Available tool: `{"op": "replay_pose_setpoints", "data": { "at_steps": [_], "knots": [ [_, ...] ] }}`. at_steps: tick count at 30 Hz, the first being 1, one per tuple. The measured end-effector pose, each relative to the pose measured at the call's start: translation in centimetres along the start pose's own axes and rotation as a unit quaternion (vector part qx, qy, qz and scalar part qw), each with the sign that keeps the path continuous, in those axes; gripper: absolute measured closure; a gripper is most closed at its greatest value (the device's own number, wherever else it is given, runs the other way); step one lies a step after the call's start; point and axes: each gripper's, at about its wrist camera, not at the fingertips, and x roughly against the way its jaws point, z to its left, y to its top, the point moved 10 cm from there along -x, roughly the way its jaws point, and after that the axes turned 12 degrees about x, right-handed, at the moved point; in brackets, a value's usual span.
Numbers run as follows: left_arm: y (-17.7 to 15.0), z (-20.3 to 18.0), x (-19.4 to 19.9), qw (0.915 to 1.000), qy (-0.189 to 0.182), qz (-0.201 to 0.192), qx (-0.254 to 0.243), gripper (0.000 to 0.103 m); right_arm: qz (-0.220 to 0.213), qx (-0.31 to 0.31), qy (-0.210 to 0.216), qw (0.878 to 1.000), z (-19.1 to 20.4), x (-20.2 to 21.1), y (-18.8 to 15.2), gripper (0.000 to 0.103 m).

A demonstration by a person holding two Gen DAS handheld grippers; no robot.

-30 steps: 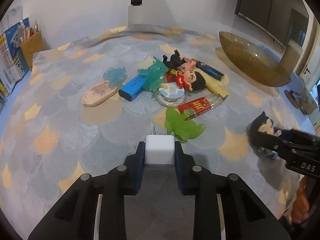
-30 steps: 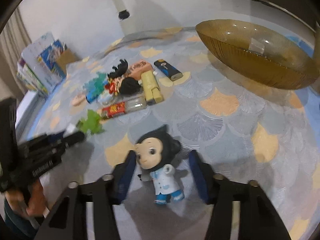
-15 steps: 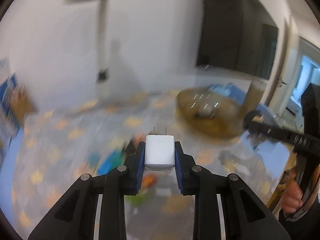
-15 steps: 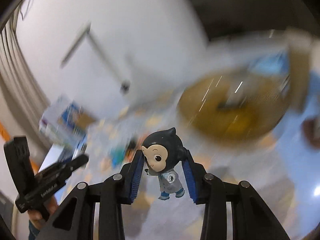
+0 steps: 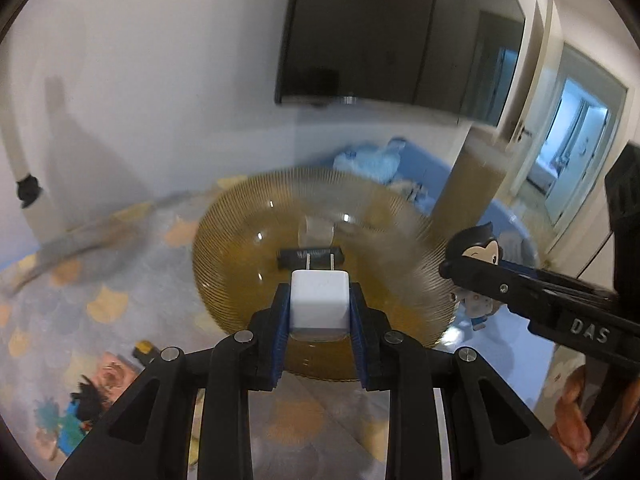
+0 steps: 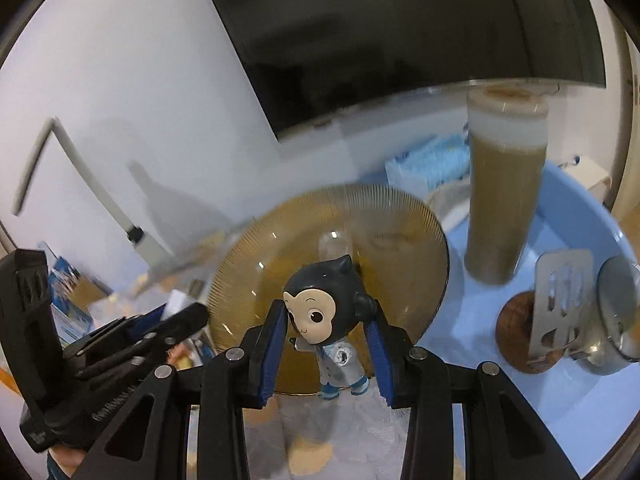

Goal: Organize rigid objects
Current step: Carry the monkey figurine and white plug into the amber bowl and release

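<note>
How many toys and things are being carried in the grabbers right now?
2. A white plug is pinched in the left gripper, and a little doll is pinched in the right gripper. Both hang in front of the brown bowl.

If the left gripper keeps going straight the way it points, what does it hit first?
Most likely the amber glass bowl, around its inside floor near the dark object lying there; depth is uncertain.

Home room, wall-mounted television [image 5: 396, 32], patterned tablecloth [image 5: 100, 280], doorway [image 5: 576, 148]
</note>
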Motion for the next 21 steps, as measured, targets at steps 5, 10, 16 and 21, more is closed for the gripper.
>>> {"op": "replay_pose_setpoints", "data": {
  "at_steps": [5, 10, 16, 21],
  "knots": [
    [-1.7, -0.1, -2.4, 0.9996, 0.005, 0.028, -0.003, 0.079, 0.056, 0.014, -0.009, 0.998, -0.1, -3.3, -1.9, 0.065],
    [-0.8, 1.3, 1.8, 0.9994, 0.017, -0.030, 0.008, 0.031, 0.060, -0.002, -0.030, 0.998, -1.2, -2.7, -1.8, 0.057],
    [0.7, 6.2, 11.6, 0.9924, 0.041, -0.113, 0.029, 0.031, -0.035, -0.010, -0.046, 0.998, -2.5, 4.2, 1.5, 0.040],
    [-0.7, 12.5, 19.8, 0.9783, 0.089, -0.168, 0.082, 0.030, -0.070, 0.020, -0.017, 0.997, 1.7, 7.7, 2.0, 0.037]
  ]
}}
